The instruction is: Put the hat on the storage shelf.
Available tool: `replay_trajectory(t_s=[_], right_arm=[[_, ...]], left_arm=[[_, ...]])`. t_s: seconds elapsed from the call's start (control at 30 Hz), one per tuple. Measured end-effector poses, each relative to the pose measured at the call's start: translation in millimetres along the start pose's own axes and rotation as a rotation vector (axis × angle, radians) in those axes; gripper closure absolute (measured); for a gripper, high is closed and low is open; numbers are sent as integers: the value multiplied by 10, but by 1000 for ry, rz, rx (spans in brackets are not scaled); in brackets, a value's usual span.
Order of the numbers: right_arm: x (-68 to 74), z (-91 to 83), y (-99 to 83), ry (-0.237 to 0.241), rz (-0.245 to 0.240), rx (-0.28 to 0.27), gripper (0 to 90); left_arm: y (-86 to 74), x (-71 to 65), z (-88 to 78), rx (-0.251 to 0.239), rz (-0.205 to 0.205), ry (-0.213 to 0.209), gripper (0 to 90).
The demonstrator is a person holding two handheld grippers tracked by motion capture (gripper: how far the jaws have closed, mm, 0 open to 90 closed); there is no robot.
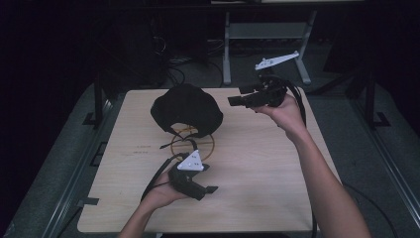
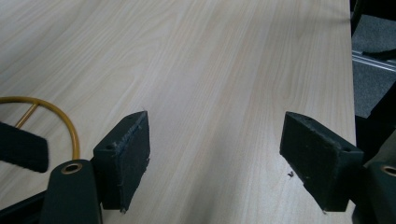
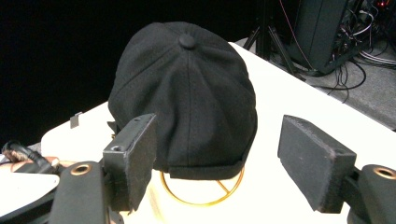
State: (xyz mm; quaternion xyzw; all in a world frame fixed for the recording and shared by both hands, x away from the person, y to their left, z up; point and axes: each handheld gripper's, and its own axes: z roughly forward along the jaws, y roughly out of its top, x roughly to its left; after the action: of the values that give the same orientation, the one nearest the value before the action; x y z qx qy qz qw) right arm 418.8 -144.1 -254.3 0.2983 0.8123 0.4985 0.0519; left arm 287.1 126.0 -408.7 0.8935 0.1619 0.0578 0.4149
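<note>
Both pairs of jaws stand wide apart with nothing between the pads. From the right gripper (image 3: pixel 219 163), the black cap (image 3: pixel 187 93) sits dead ahead of the gap, its crown button up and its lower edge facing the jaws, perched on a gold wire ring stand (image 3: pixel 205 198) on the table (image 1: pixel 257 163). The cap is wider than it is tall from here, and its width runs across the opening, so I'd judge the pads would have to straddle the rim. The left gripper (image 1: pixel 195 181) lies low near the table's front, its jaws aimed over bare wood, the cap off to one side. Though the right gripper hangs higher, it is the one lined up on it.
</note>
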Motion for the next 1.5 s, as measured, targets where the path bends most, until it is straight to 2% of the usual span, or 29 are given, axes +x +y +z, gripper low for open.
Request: replay_trajectory(t_s=[0.33, 1.03, 1.1, 1.5], right_arm=[[-41, -111, -180, -8, 4, 4, 269], [-249, -367, -728, -34, 87, 0, 252], [-261, -402, -785, -35, 92, -2, 252], [-284, -492, -1086, -33, 119, -1, 247]], left_arm=[[2, -8, 6, 0, 8, -3, 241], [-8, -16, 32, 22, 15, -7, 242], [-10, -24, 39, 14, 6, -9, 242], [-15, -30, 52, 23, 13, -10, 242]])
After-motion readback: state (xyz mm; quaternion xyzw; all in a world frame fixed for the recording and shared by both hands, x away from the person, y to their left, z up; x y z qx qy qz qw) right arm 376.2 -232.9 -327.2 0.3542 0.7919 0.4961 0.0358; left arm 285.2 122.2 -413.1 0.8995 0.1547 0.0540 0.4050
